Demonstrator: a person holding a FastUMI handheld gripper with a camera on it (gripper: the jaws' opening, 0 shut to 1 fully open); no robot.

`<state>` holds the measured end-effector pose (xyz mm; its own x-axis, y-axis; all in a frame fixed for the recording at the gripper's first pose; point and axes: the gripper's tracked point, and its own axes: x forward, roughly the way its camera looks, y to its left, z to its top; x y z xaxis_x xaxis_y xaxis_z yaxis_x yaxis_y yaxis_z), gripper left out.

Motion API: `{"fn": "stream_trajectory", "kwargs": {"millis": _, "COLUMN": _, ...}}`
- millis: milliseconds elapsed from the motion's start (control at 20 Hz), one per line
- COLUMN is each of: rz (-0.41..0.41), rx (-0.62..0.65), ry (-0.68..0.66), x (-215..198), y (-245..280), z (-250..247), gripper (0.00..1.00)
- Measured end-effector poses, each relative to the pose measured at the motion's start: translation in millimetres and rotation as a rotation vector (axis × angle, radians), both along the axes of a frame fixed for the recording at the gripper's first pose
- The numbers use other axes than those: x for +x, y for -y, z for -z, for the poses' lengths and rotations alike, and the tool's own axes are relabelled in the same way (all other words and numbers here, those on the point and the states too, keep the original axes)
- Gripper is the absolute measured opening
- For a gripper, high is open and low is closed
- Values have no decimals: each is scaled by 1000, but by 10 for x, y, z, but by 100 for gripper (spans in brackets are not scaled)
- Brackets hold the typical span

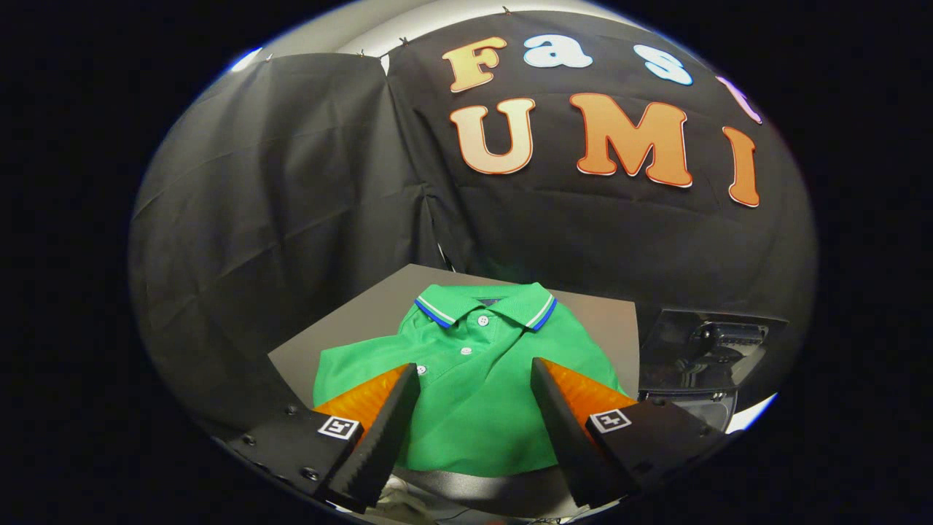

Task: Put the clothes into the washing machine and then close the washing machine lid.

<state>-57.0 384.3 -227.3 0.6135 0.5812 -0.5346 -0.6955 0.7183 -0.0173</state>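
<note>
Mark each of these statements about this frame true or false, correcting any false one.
1. The gripper is open, with nothing held between its fingers. True.
2. The green polo shirt hangs from one finger. False: it lies folded on the grey table, just ahead of and between the fingers.
3. The shirt's collar has blue and white trim. True.
4. The shirt's collar points toward the gripper. False: the collar is at the far end, toward the black cloth wall.
5. A dark machine stands beside the table, beyond the finger with the orange side. True.
</note>
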Motion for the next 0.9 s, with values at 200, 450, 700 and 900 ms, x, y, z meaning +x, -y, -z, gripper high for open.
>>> {"fn": "stream_trajectory", "kwargs": {"millis": 200, "rz": 23, "rx": -31, "ry": -27, "x": -17, "y": 2, "z": 116, "gripper": 99}}
{"fn": "stream_trajectory", "kwargs": {"millis": 450, "rz": 47, "rx": -29, "ry": -9, "x": -24, "y": -93, "z": 199, "gripper": 99}}
{"fn": "stream_trajectory", "kwargs": {"millis": 700, "rz": -23, "rx": 13, "ry": -20, "x": 3, "y": -384, "z": 320, "gripper": 83}}
{"fn": "stream_trajectory", "kwargs": {"millis": 900, "rz": -63, "rx": 13, "ry": -38, "x": 46, "y": -529, "z": 386, "gripper": 55}}
